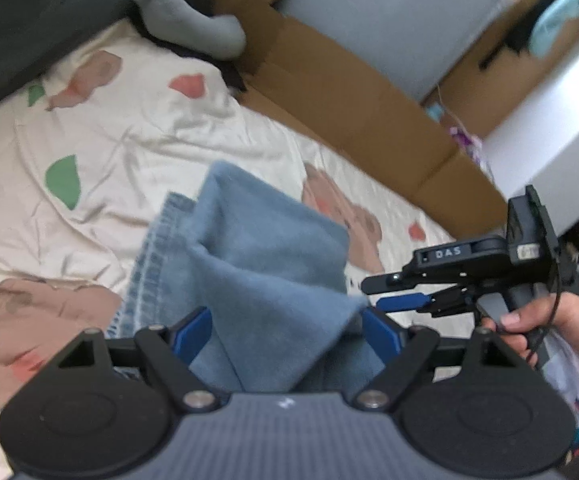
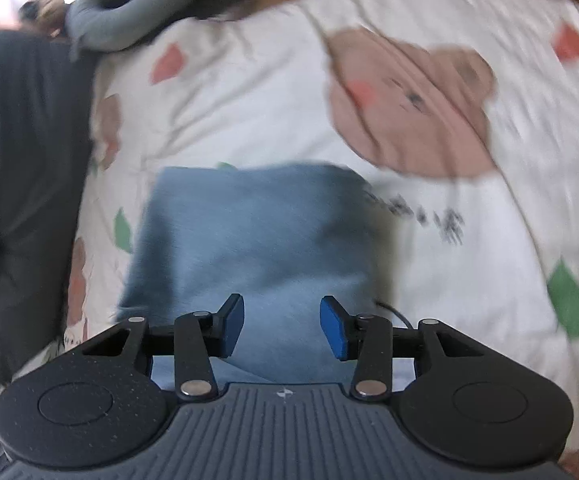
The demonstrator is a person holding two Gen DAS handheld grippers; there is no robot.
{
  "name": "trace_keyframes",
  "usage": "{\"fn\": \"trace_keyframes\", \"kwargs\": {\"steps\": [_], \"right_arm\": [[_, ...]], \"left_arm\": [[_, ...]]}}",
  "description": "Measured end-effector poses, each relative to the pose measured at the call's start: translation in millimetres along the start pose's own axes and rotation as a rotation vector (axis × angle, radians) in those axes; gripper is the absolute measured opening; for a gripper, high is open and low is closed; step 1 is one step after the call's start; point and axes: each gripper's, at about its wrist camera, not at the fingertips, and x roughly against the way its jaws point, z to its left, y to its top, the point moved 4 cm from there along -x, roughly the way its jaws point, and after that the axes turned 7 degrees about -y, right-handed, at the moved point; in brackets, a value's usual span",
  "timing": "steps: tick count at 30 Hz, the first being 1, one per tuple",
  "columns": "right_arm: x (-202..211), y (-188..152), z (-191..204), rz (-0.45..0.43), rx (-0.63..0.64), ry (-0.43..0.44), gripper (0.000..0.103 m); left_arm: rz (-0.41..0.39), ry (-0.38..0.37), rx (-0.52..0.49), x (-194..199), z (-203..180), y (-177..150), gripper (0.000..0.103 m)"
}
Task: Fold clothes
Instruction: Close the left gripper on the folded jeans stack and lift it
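Blue jeans (image 1: 249, 264) lay folded on the bed sheet (image 1: 137, 140), a thick bundle with a stitched hem edge showing on its left side in the left wrist view. In the right wrist view the jeans (image 2: 249, 240) looked like a rough rectangle, blurred, lying near the sheet's left edge, next to a dark grey cover (image 2: 21, 180).

Left gripper (image 1: 287, 328) sat over the near end of the jeans, jaws spread wide. Cloth rose up between the blue pads (image 1: 193, 334), but whether either pad touched it couldn't be told; no pinch visible, nothing lifted.

Right gripper (image 2: 281, 330) hung over the near end of the jeans too, jaws about half apart, pads (image 2: 233, 326) clear of the cloth with a gap on both sides. Nothing held. In the left wrist view the same right gripper (image 1: 373, 294) showed from the side, just right of the jeans, tips near a raised corner of the fabric, with a hand (image 1: 561, 332) on its grip.

Sheet was cream with bear faces (image 2: 405, 100), red hearts and green leaves. A grey stuffed thing (image 1: 193, 12) lay at the far end of the bed. Brown cardboard (image 1: 349, 96) ran along the far side of the bed. The right wrist view was motion-blurred overall.
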Motion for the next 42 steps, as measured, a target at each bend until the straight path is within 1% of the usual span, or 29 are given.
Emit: {"fn": "trace_keyframes", "kwargs": {"steps": [3,4,7,8,11,12,13,16,18,20,21,22,24,25,26,28,29,30,33,34,36,38,42], "right_arm": [[-8,-16,-14,-0.011,-0.049,0.021,0.049],[-10,-20,-18,-0.017,-0.065,0.029,0.049],[-16,-34,-28,-0.039,-0.131,0.073,0.049],[-20,-39,-31,-0.044,-0.156,0.088,0.049],[-26,-53,-37,-0.067,-0.213,0.124,0.049],[-28,-57,-38,-0.077,-0.226,0.134,0.049],[-29,-60,-40,-0.085,-0.243,0.149,0.049],[-35,-72,-49,-0.099,-0.304,0.168,0.049],[-40,-79,-54,-0.103,-0.34,0.174,0.049],[-43,-86,-57,-0.116,-0.369,0.189,0.049],[-43,-87,-58,-0.126,-0.376,0.197,0.049],[-43,-88,-57,-0.131,-0.38,0.205,0.048],[-41,-88,-55,-0.138,-0.388,0.224,0.04],[-40,-88,-54,-0.143,-0.389,0.235,0.04],[-39,-89,-51,-0.144,-0.383,0.24,0.04],[-37,-92,-45,-0.141,-0.367,0.245,0.039],[-37,-94,-43,-0.134,-0.366,0.252,0.039],[-38,-97,-41,-0.125,-0.366,0.261,0.038],[-38,-105,-38,-0.111,-0.363,0.262,0.038],[-39,-107,-38,-0.105,-0.356,0.25,0.039],[-40,-111,-36,-0.094,-0.338,0.232,0.036],[-41,-114,-34,-0.086,-0.323,0.226,0.035],[-43,-121,-30,-0.078,-0.286,0.213,0.034]], "left_arm": [[0.023,0.027,-0.013,-6,-8,-6,0.085],[0.033,0.059,-0.019,-11,-10,-8,0.083],[0.063,0.121,-0.021,-22,-12,-11,0.074],[0.066,0.129,-0.01,-24,-11,-12,0.072],[0.062,0.148,0.016,-27,-8,-11,0.071],[0.067,0.159,0.017,-28,-8,-11,0.069],[0.074,0.171,0.022,-30,-7,-11,0.064],[0.077,0.157,0.043,-32,-7,-9,0.059],[0.082,0.165,0.042,-33,-8,-7,0.057],[0.079,0.166,0.066,-32,-8,-5,0.053],[0.071,0.164,0.07,-30,-9,-3,0.053],[0.064,0.163,0.073,-29,-10,-2,0.053],[0.062,0.165,0.076,-28,-11,-1,0.053],[0.069,0.175,0.073,-29,-11,-1,0.047],[0.074,0.178,0.078,-30,-9,-1,0.037],[0.067,0.184,0.118,-26,-3,-1,0.029],[0.057,0.193,0.129,-22,0,-1,0.022],[0.053,0.203,0.138,-19,2,0,0.021],[0.051,0.214,0.173,-5,13,1,0.012],[0.051,0.219,0.178,-1,16,1,0.011],[0.051,0.227,0.191,7,25,2,0.01],[0.053,0.225,0.201,14,34,1,0.009],[0.08,0.229,0.169,15,46,-8,0.009]]}}
